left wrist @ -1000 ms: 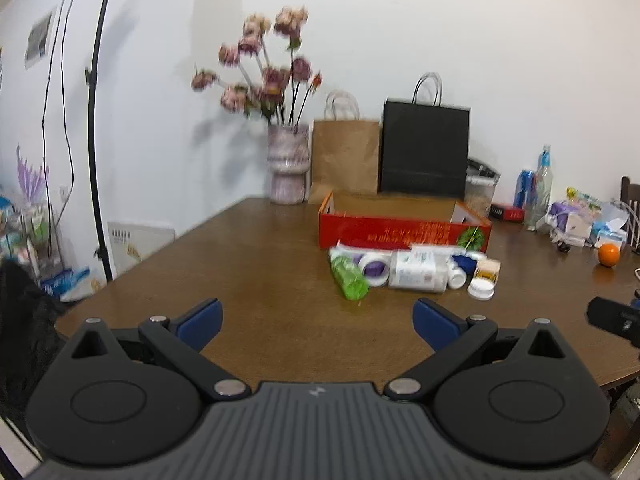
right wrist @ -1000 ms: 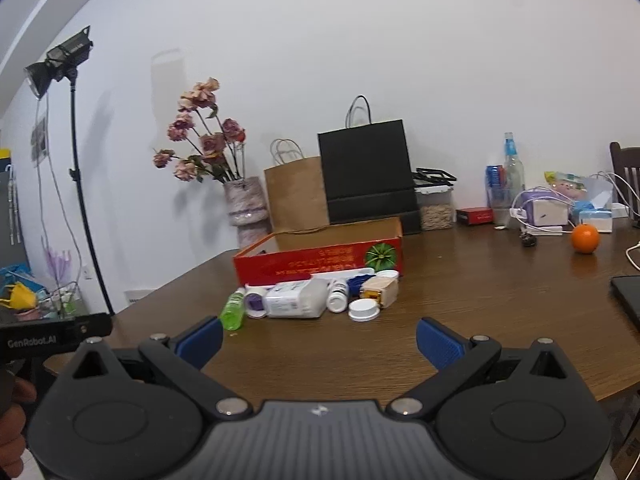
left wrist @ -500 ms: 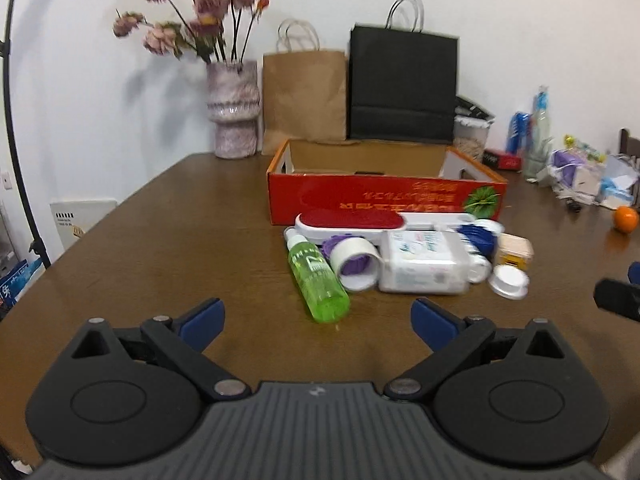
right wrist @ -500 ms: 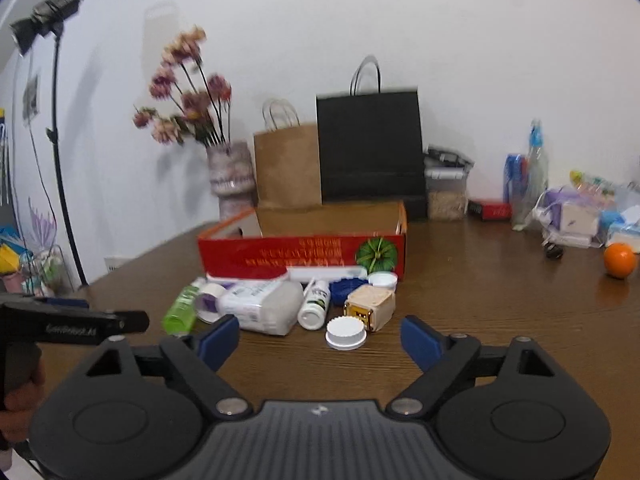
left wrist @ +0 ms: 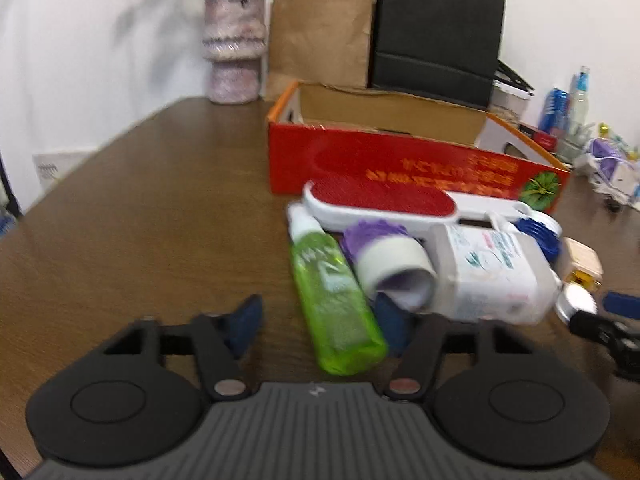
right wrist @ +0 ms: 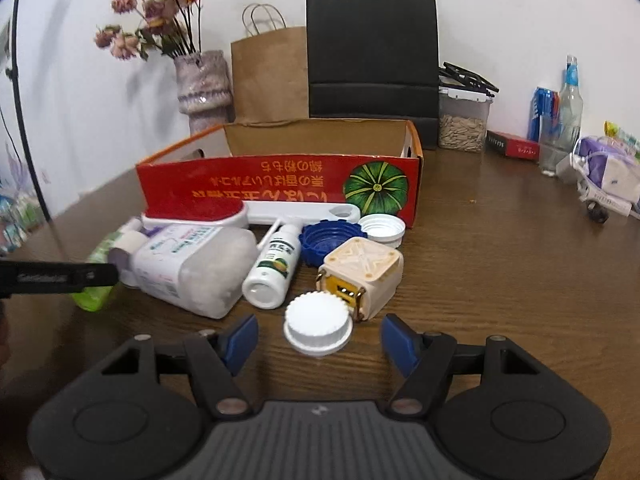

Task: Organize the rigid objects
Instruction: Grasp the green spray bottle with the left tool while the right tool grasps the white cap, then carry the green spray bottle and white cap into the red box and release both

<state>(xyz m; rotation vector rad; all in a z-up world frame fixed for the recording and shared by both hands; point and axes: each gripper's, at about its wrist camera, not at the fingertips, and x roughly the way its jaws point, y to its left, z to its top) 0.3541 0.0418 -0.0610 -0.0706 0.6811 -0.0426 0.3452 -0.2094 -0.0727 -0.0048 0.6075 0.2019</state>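
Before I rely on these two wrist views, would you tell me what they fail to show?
- Floor of the red box: hidden by its front wall in both views.
- Left gripper: closing around the green bottle; blur hides whether the pads touch.
- Purple-and-white tube: right view, mostly behind the big white bottle.
- Flowers: left view, cut off by the top edge.

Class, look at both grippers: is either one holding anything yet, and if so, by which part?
Nothing is held. The closing left gripper straddles the green plastic bottle's base without pressing; the closing right gripper frames the white ribbed cap, untouched.
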